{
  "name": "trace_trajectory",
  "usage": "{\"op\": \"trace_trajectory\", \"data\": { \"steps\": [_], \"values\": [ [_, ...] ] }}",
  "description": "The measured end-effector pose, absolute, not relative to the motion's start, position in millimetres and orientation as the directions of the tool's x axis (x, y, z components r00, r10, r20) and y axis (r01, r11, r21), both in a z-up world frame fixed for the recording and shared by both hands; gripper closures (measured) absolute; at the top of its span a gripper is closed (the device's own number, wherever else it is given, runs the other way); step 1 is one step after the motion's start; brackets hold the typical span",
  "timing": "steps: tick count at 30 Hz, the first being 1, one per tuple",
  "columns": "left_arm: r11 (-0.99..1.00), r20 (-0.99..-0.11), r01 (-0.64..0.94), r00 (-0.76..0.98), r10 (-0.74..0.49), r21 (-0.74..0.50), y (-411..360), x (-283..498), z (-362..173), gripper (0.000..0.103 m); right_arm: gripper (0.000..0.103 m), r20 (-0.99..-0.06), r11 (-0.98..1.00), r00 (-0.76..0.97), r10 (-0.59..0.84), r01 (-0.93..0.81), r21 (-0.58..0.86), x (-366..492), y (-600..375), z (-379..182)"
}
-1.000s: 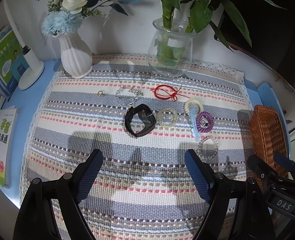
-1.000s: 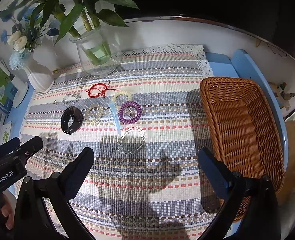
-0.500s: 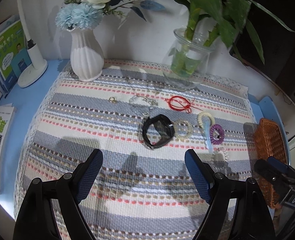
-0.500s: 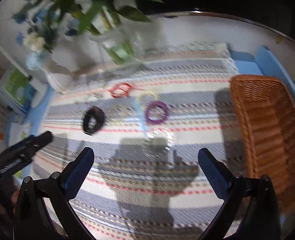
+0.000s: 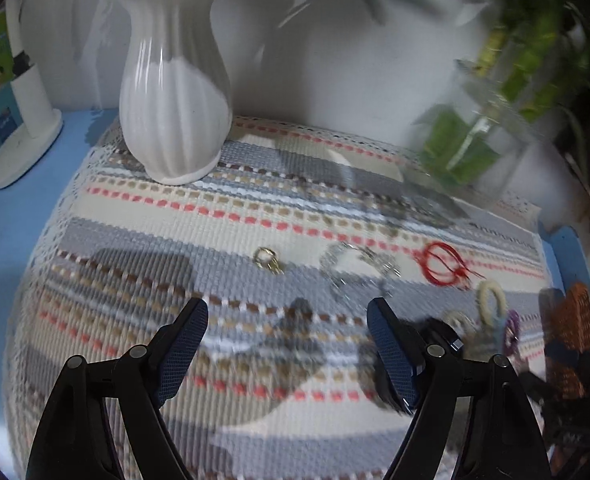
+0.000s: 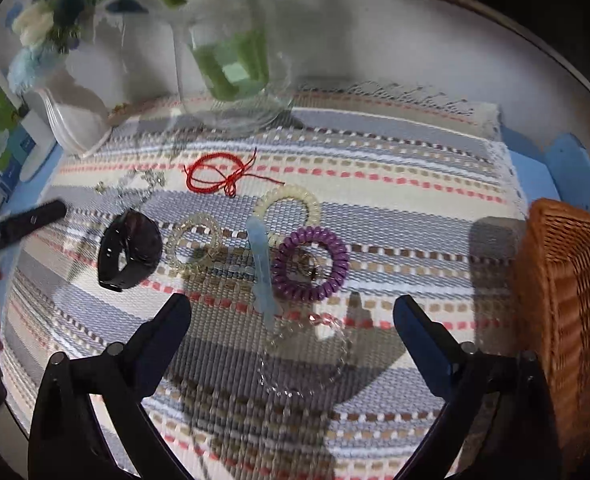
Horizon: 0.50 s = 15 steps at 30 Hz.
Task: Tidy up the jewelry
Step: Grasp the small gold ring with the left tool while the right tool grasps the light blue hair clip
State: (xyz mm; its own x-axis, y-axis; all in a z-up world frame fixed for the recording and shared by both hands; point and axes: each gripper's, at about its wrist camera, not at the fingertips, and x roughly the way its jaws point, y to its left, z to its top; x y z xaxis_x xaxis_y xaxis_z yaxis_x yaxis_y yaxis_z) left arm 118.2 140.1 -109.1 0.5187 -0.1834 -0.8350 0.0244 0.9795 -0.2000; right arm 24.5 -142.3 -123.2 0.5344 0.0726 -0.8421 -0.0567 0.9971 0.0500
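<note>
Lying on the striped mat (image 6: 375, 152), a clear bead bracelet (image 6: 307, 354) sits between the spread fingers of the right gripper (image 6: 293, 320), untouched. Only the left view shows a gold ring (image 5: 268, 259) ahead of the spread, empty left gripper (image 5: 287, 332); only the right shows the wicker basket (image 6: 567, 280) fully.

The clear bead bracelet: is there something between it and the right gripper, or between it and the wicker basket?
Nothing visible blocks either way. The clear bead bracelet lies on the striped mat between the open fingers of the right gripper. Only bare mat separates it from the wicker basket; the purple coil tie lies further back.
</note>
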Motion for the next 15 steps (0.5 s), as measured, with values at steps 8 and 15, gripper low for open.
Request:
{"op": "trace_trajectory", "data": {
  "steps": [8, 15],
  "values": [
    [0.986, -0.835, 0.091, 0.524, -0.167, -0.139, 133.1, 145.3, -140.5, 0.069, 0.013, -0.847, 0.989, 0.511, 0.146, -0.055, 0.138, 32.2, -132.0, -147.4],
    [0.967, -0.815, 0.073, 0.525, -0.246, -0.245, 143.1, 143.1, -143.2, 0.093, 0.038, -0.836, 0.992, 0.534, 0.127, -0.079, 0.1, 38.3, -120.2, -152.6]
  ]
}}
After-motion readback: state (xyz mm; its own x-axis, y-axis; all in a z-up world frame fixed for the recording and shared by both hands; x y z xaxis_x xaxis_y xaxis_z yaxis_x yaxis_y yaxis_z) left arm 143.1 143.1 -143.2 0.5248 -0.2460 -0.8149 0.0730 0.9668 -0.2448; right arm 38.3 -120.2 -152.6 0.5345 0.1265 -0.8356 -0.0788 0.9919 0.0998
